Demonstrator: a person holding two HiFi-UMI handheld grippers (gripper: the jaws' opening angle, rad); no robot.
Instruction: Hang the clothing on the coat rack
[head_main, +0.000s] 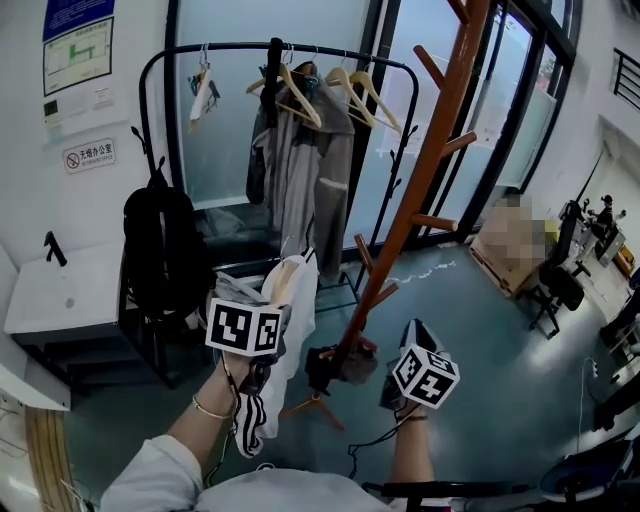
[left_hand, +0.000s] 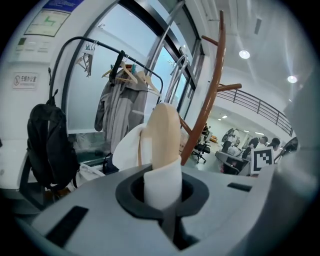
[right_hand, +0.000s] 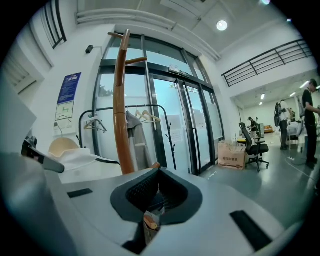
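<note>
My left gripper (head_main: 272, 300) is shut on the top of a pale wooden hanger (left_hand: 165, 134) wrapped in a white garment (head_main: 292, 345). The garment, with dark stripes at its lower end, hangs down below the gripper. The tall brown wooden coat rack (head_main: 425, 170) stands just right of it, with pegs pointing out at several heights. My right gripper (head_main: 402, 350) is low near the rack's base. In the right gripper view its jaws (right_hand: 150, 222) look closed together, and the rack's pole (right_hand: 121, 110) rises to the left ahead.
A black clothes rail (head_main: 290, 48) at the back holds wooden hangers and a grey garment (head_main: 315, 170). A black backpack (head_main: 158, 250) hangs at its left, beside a white table (head_main: 55, 300). A cardboard box (head_main: 510, 250) and an office chair (head_main: 555, 285) stand by the glass doors on the right.
</note>
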